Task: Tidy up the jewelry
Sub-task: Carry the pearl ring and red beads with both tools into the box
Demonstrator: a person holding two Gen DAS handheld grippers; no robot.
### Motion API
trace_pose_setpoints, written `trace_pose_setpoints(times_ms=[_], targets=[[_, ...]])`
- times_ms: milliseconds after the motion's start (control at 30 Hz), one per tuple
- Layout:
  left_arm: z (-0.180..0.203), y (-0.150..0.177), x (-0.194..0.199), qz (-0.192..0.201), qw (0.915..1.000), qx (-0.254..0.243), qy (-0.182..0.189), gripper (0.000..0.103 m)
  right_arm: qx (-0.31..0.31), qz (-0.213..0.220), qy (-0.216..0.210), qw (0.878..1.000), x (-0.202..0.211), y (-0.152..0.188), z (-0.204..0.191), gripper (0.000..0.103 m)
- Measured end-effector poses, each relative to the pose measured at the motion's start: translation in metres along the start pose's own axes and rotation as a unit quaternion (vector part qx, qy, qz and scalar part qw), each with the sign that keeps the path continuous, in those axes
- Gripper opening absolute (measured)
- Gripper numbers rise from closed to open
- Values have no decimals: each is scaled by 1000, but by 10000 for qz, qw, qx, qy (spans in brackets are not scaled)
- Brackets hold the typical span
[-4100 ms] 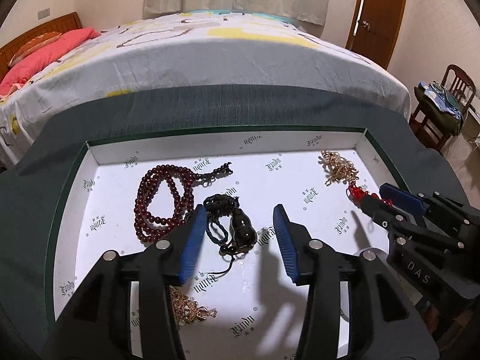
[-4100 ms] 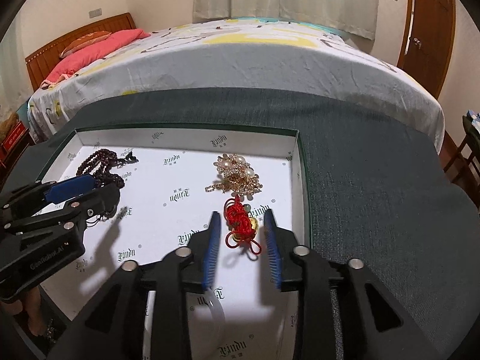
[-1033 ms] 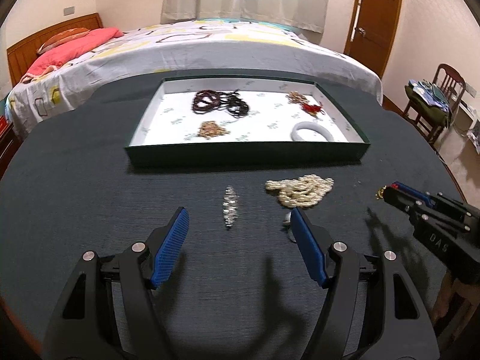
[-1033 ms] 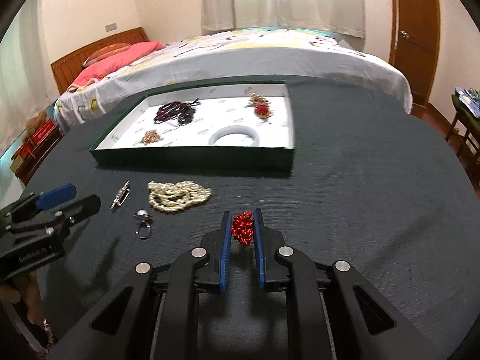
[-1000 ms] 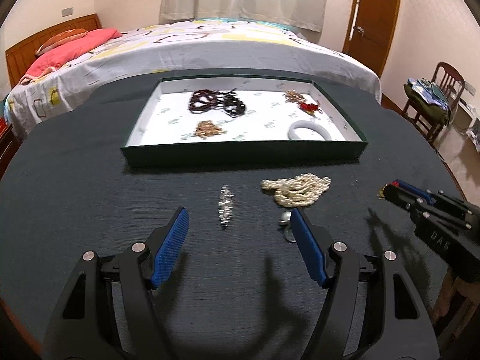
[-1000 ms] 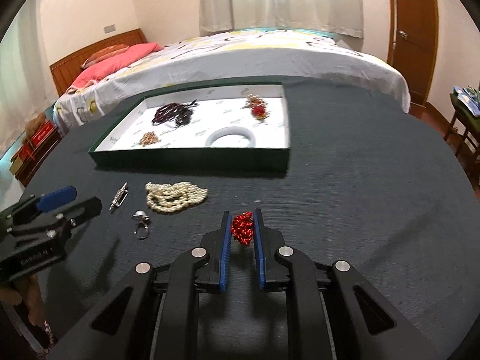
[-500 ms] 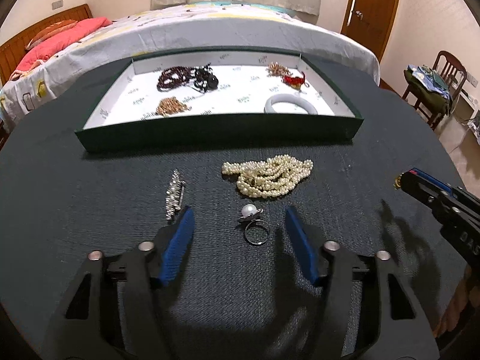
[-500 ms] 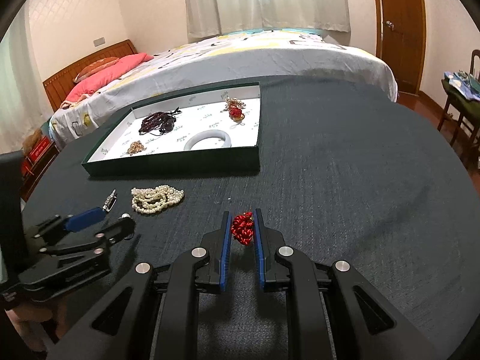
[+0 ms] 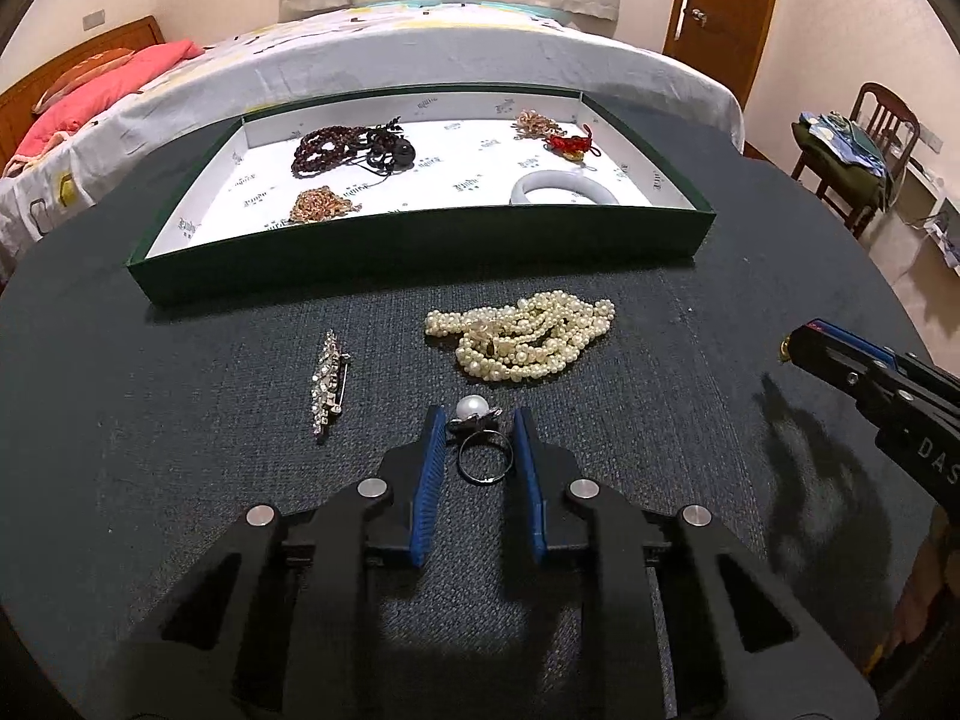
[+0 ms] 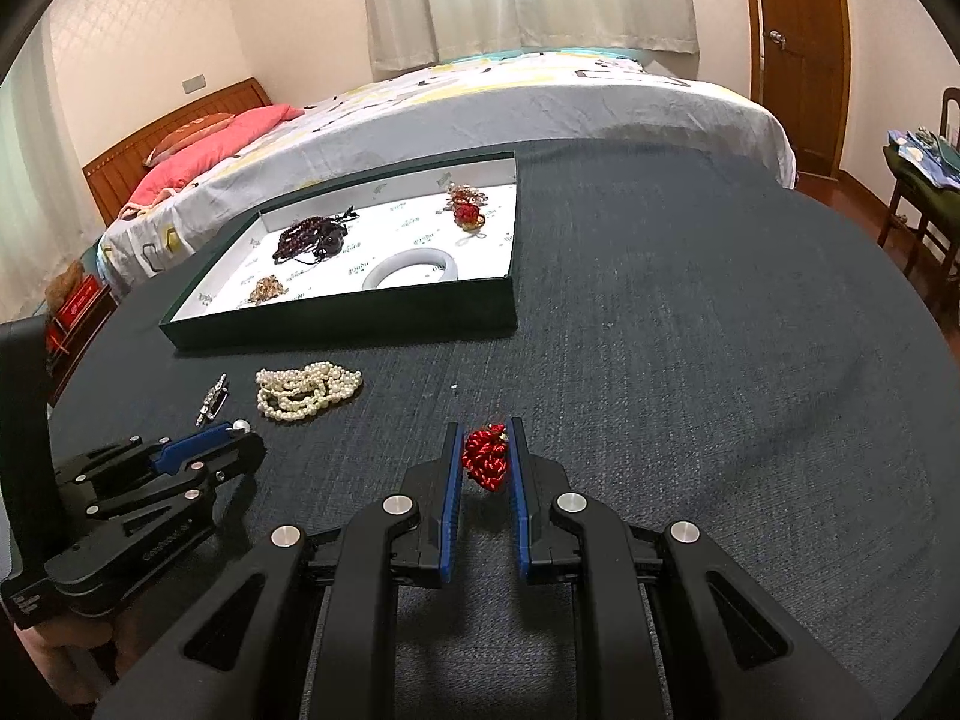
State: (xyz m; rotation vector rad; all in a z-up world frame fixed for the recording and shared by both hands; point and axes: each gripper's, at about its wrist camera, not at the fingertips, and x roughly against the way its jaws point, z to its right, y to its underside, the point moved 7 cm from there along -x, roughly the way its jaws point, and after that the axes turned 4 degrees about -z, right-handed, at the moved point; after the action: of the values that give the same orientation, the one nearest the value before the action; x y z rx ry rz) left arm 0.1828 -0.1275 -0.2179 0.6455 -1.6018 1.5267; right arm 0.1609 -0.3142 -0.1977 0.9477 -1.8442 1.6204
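Note:
A pearl ring [image 9: 485,457] lies on the dark table cloth between the blue pads of my left gripper [image 9: 478,411]. Its jaws are closing and the pads sit against the ring's sides. Beyond it lie a heap of pearl necklace [image 9: 522,333] and a silver brooch [image 9: 327,381]. My right gripper [image 10: 483,423] is shut on a red knotted ornament [image 10: 485,461], held just over the cloth. The green tray [image 9: 420,246] holds dark beads [image 9: 336,147], a white bangle [image 9: 564,189], a gold piece [image 9: 321,207] and a red charm [image 9: 570,144].
The tray stands at the far side of the round table [image 10: 690,312]. A bed [image 9: 420,42] runs behind the table. A chair [image 9: 864,144] piled with clothes and a wooden door [image 9: 720,0] are at the right. The right gripper's tip [image 9: 795,343] reaches in from the right.
My left gripper has moved forward and down to the pearl ring, and its jaws have drawn in from wide apart to the ring's sides. The right gripper keeps its hold on the red ornament.

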Motion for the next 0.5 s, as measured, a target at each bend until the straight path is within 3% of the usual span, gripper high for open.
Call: trace_pose_setpoints(times_ms=[500], targets=[[-15, -13, 36, 350, 9993, 74, 76, 23, 46, 74, -130, 9999, 10, -7, -13, 15]])
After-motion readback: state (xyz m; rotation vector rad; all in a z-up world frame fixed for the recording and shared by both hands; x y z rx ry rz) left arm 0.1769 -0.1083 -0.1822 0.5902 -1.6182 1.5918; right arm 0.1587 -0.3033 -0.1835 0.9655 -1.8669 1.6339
